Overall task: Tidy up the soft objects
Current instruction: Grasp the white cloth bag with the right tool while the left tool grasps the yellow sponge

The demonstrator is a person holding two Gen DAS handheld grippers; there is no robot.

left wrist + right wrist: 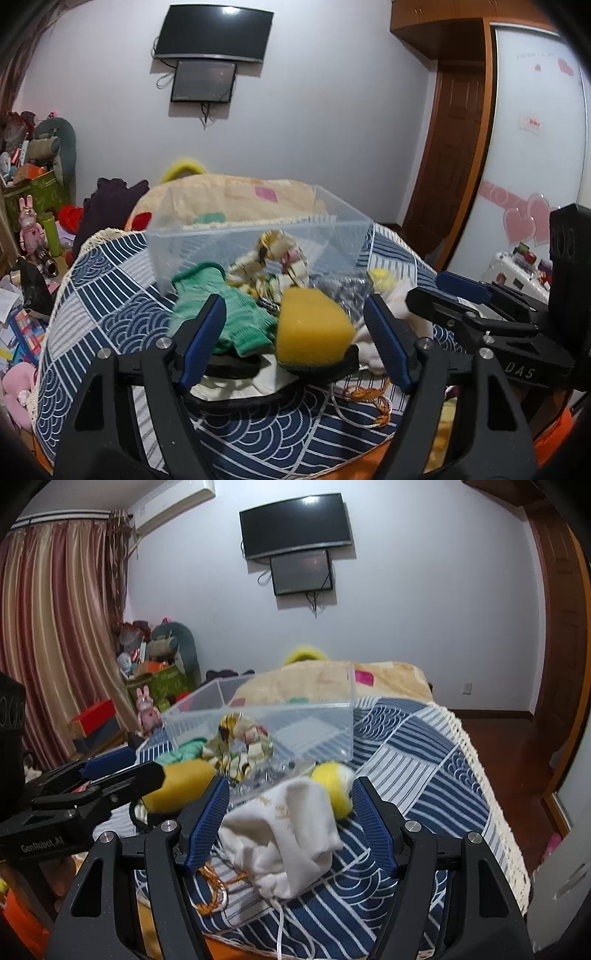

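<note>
A clear plastic box [334, 225] [317, 720] stands on a blue patterned cloth. Patterned fabric pieces [273, 262] [240, 746] lie at its front. My left gripper [295, 339] is open, with a yellow sponge [312, 326] and a green knit glove [225, 310] between its fingers; contact is not clear. My right gripper [290, 819] is open around a white drawstring pouch [284, 834]. A yellow-white pompom [334, 784] lies just beyond the pouch. The sponge also shows in the right wrist view [181, 784], next to the left gripper's fingers.
A black-rimmed cloth item [236, 384] lies under the sponge. Orange cord [214, 890] lies by the pouch. A beige blanket [236, 203] is heaped behind the box. Toys and boxes [33, 206] crowd the left floor. The cloth's fringed edge [491, 794] drops off at the right.
</note>
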